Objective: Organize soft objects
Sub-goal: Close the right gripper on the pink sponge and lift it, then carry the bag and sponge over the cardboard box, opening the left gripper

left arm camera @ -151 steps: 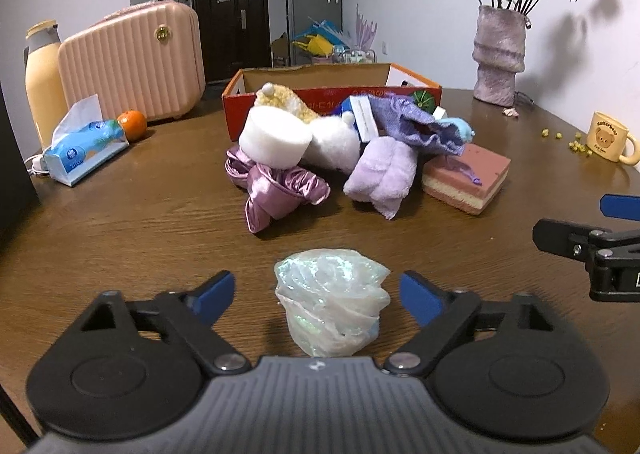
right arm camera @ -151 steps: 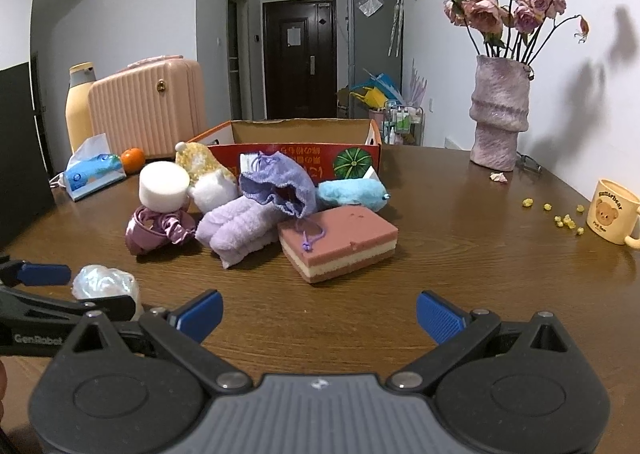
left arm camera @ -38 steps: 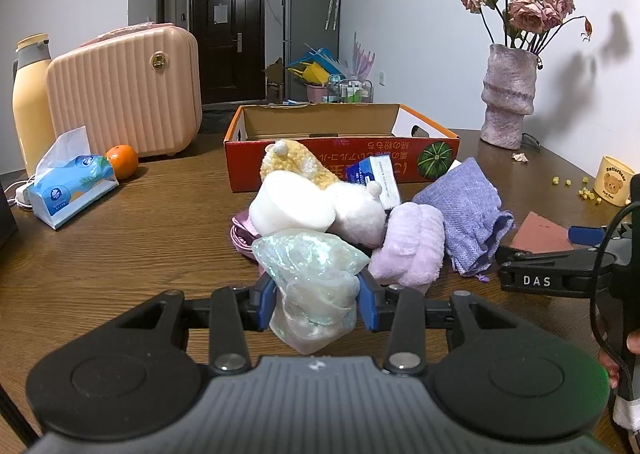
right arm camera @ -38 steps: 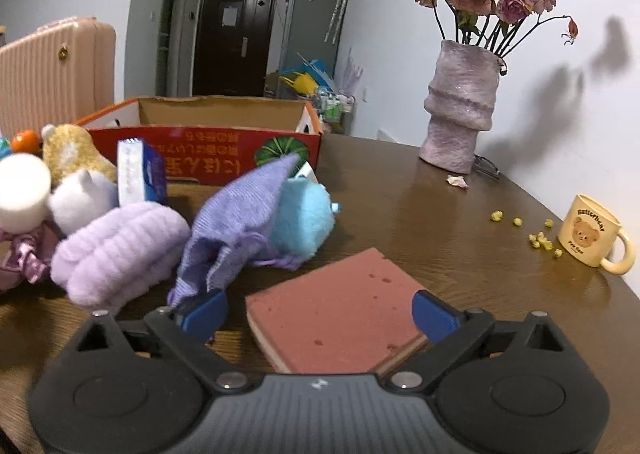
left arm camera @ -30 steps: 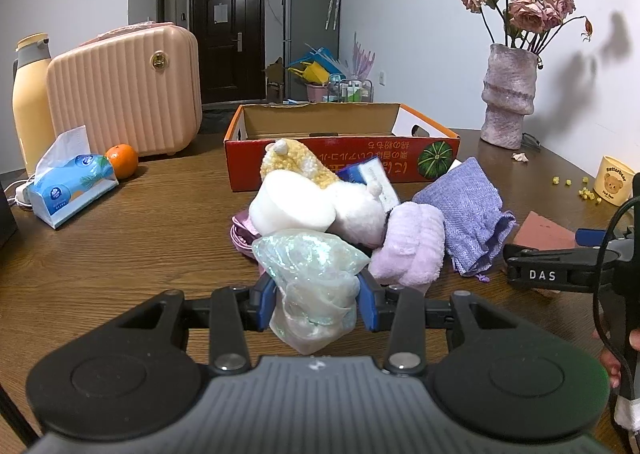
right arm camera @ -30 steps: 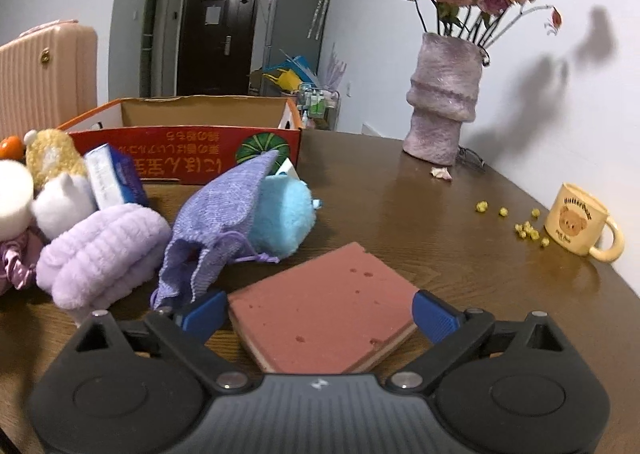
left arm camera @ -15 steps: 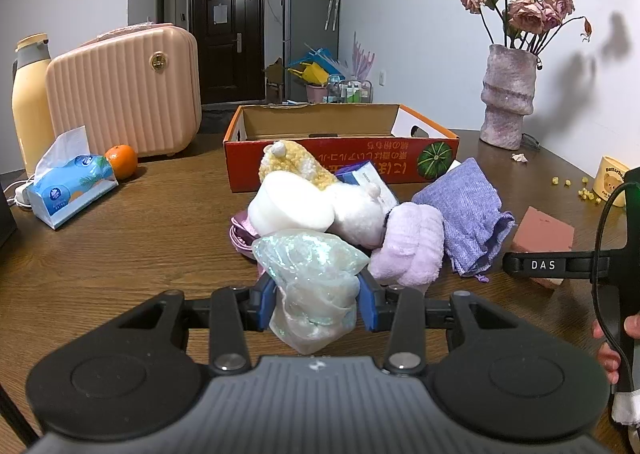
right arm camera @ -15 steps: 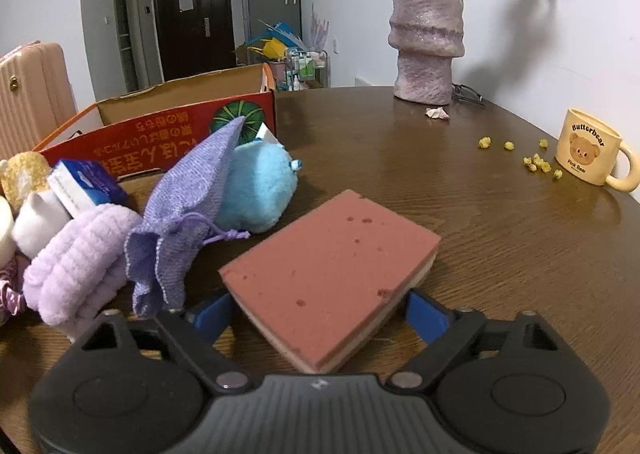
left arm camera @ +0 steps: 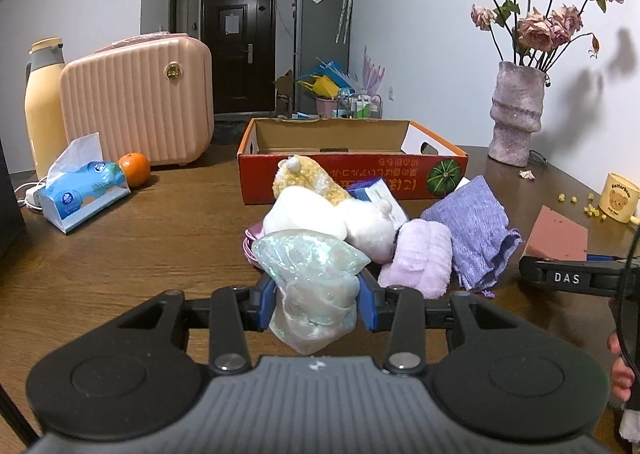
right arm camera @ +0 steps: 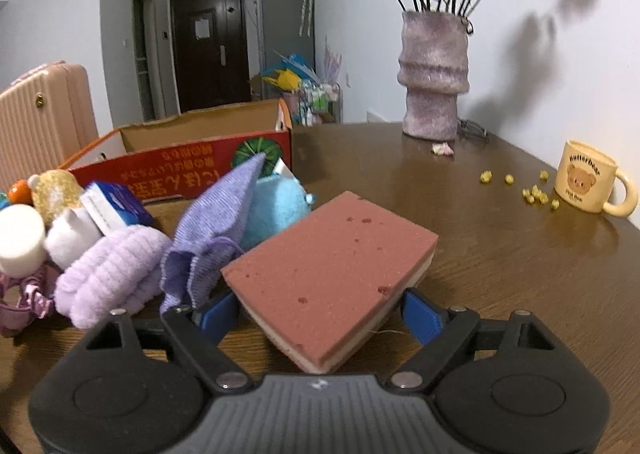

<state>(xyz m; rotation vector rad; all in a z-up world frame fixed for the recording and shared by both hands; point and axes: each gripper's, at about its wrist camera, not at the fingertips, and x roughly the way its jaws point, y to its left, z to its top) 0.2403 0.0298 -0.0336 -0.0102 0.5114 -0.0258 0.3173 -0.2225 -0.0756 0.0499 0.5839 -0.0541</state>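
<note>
Your left gripper is closed on a crinkly bag; your right gripper pinches a sponge clear of the counter. Keep both squeezes light and carry them to the box at 12 o'clock. The sponge's long axis runs from 7 to 1 o'clock, far end tilted up.
</note>
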